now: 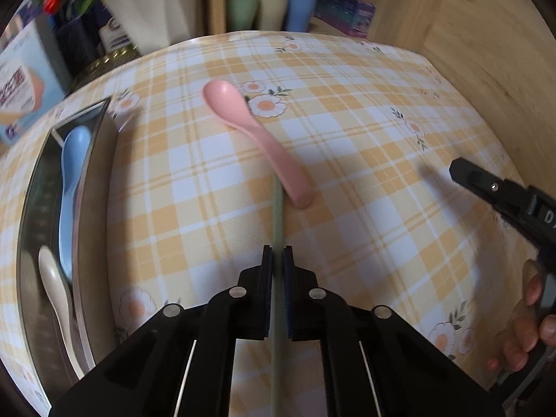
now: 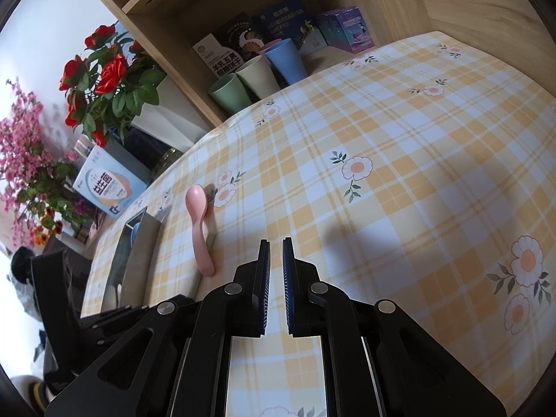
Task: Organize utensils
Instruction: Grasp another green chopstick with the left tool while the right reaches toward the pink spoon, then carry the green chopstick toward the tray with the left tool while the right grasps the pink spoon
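My left gripper is shut on a thin pale green utensil, seen edge-on and held above the checked tablecloth. A pink spoon lies on the cloth just beyond its tip, and it also shows in the right wrist view. A metal tray at the left holds a blue spoon and a cream spoon. My right gripper is shut and empty, over the cloth right of the pink spoon. It also shows in the left wrist view.
Three cups in green, cream and blue stand at the back under a wooden shelf with boxes. Flowers and a blue box stand at the left. A wooden wall bounds the right.
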A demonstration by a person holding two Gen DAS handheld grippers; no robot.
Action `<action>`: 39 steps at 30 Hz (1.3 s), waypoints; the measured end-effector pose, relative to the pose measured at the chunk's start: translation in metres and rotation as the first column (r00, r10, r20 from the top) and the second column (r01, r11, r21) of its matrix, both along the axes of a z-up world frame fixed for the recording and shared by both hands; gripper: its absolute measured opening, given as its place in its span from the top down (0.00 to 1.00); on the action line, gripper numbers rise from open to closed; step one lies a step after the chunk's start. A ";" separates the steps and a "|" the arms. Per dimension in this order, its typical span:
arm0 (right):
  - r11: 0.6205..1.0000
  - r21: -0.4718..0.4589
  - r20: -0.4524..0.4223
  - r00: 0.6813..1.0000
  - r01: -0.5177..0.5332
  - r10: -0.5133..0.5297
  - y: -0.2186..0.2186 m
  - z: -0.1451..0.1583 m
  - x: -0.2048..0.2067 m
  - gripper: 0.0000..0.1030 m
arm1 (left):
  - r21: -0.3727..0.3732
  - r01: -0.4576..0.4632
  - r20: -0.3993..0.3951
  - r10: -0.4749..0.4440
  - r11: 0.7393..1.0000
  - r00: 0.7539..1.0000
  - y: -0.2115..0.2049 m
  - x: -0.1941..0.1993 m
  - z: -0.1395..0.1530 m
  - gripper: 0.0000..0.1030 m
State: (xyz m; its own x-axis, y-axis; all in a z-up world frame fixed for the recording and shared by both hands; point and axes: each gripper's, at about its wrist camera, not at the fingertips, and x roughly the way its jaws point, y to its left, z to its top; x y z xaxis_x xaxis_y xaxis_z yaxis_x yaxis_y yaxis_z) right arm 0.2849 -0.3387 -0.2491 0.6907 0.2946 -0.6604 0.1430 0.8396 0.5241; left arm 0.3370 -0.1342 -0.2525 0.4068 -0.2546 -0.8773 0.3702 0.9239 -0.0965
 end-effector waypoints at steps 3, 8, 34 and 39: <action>1.000 0.001 -0.004 1.000 -0.014 0.014 0.003 -0.001 0.001 0.92 | -0.039 -0.040 -0.004 0.040 0.998 0.999 0.011 -0.007 0.007 0.94; 0.997 -0.024 -0.011 0.997 -0.079 0.078 0.018 0.001 0.009 0.92 | -0.099 -0.102 0.013 0.104 0.990 0.994 0.033 -0.018 0.025 0.94; 0.888 -0.278 -0.134 0.930 -0.367 0.342 0.128 -0.014 0.115 0.74 | -0.253 -0.314 0.082 0.344 0.915 0.936 0.161 -0.044 0.069 0.94; 0.893 -0.276 -0.159 0.933 -0.355 0.322 0.138 -0.019 0.122 0.75 | -0.263 -0.336 0.068 0.365 0.904 0.928 0.174 -0.044 0.066 0.94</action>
